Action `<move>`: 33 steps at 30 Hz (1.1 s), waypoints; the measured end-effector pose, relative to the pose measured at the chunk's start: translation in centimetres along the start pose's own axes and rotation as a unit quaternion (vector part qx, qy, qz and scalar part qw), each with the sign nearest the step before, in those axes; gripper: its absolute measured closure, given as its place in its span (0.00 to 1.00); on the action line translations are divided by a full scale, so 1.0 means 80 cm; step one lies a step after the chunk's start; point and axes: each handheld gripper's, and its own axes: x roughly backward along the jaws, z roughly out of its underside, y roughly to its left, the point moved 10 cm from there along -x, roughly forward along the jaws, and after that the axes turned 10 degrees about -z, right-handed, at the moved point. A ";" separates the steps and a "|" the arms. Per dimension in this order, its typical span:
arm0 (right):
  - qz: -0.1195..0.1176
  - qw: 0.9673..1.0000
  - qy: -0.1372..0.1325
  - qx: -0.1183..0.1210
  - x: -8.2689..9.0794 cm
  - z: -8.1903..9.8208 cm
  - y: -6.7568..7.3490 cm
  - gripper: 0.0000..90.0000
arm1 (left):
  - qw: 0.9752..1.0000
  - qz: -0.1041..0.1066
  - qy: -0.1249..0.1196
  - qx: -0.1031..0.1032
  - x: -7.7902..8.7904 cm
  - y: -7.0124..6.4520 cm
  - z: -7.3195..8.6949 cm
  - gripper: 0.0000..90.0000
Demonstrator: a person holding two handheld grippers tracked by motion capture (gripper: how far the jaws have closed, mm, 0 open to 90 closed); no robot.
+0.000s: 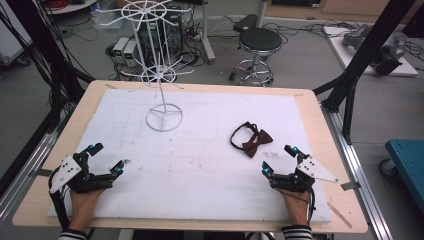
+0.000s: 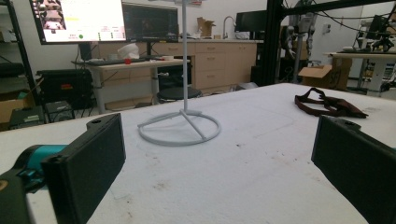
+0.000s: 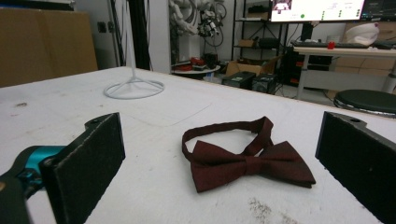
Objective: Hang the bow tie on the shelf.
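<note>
Partly cropped rack (image 1: 159, 65), bow tie (image 1: 252, 140) strap looped behind

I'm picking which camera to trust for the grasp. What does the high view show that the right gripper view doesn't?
High view alone: the person's hands, the left gripper, the right gripper seen whole, and the white wire rack's upper spoked tiers. Right gripper view alone: a close look between its open jaws at the dark red bow tie, knot and strap loop distinct. Both: the bow tie lying free on the white foam mat and the rack's ring base.
</note>
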 end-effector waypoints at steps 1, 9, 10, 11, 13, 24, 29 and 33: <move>-0.004 1.000 0.003 0.000 -0.001 -0.003 -0.001 0.01 | 1.000 0.000 0.000 0.000 0.000 0.000 0.000 0.04; -0.017 0.999 0.039 0.024 -0.013 -0.035 -0.011 0.01 | 1.000 -0.002 0.001 0.001 0.000 0.001 0.000 0.04; -0.018 0.998 0.043 0.031 -0.015 -0.040 -0.013 0.01 | 1.000 -0.002 0.001 0.001 0.000 0.001 0.000 0.04; -0.019 0.998 0.050 0.031 -0.016 -0.043 -0.015 0.01 | 1.000 -0.002 0.000 0.003 0.000 0.001 0.000 0.04; -0.025 0.997 0.059 0.034 -0.020 -0.051 -0.017 0.01 | 1.000 -0.002 0.001 0.001 0.000 0.001 0.000 0.04; -0.050 0.990 0.123 0.051 -0.040 -0.069 -0.037 0.01 | 1.000 -0.003 0.000 0.003 0.000 0.001 0.000 0.04; -0.060 0.984 0.153 0.062 -0.045 -0.071 -0.046 0.01 | 1.000 -0.003 0.000 0.004 0.000 0.001 0.000 0.04; -0.071 0.980 0.172 0.070 -0.049 -0.075 -0.051 0.01 | 1.000 -0.003 0.000 0.003 0.000 0.002 0.000 0.04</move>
